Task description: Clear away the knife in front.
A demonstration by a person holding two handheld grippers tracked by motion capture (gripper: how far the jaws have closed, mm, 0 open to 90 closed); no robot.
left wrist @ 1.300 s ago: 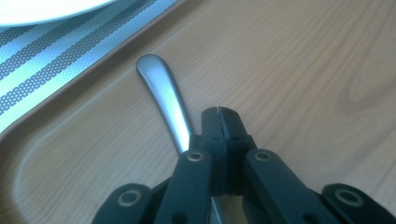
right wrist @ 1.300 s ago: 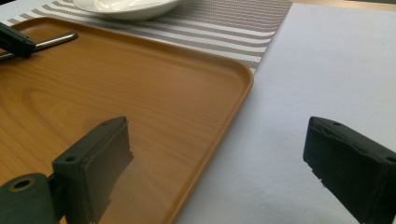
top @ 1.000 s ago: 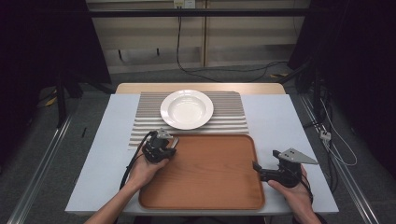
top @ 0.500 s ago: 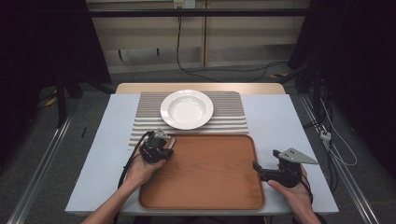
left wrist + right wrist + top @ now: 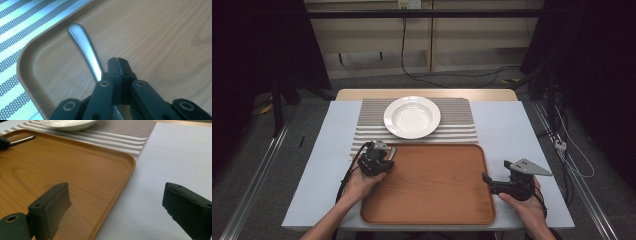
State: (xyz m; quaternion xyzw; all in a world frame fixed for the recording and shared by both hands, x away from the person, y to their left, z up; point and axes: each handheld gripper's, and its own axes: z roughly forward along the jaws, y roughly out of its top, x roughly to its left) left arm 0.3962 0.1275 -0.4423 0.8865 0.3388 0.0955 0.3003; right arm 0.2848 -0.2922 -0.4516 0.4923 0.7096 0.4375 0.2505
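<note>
At a counter (image 5: 317,165) under a white cloth, a person is working a hand-held gripper in each hand over a wooden tray (image 5: 437,200). The left gripper (image 5: 117,61) is sitting at the tray's far left corner with its jaws pressed together; a metal utensil handle (image 5: 83,50) is running along the left side of those jaws and passing beneath the gripper body, so whether the gripper is actually pinching the utensil cannot be told. The handle's rounded end is lying on the tray floor just inside the curved rim. The right gripper (image 5: 117,205) is waiting with jaws spread wide, straddling the tray's right edge, one jaw over the wood and one over the cloth, holding nothing. Beyond the tray, a white plate (image 5: 412,116) is standing bare on a striped placemat (image 5: 457,127). Judging from the layout, the work is looking only partly done: the utensil is on the tray, but the plate is still off it, and the right gripper is not yet engaging anything.
</note>
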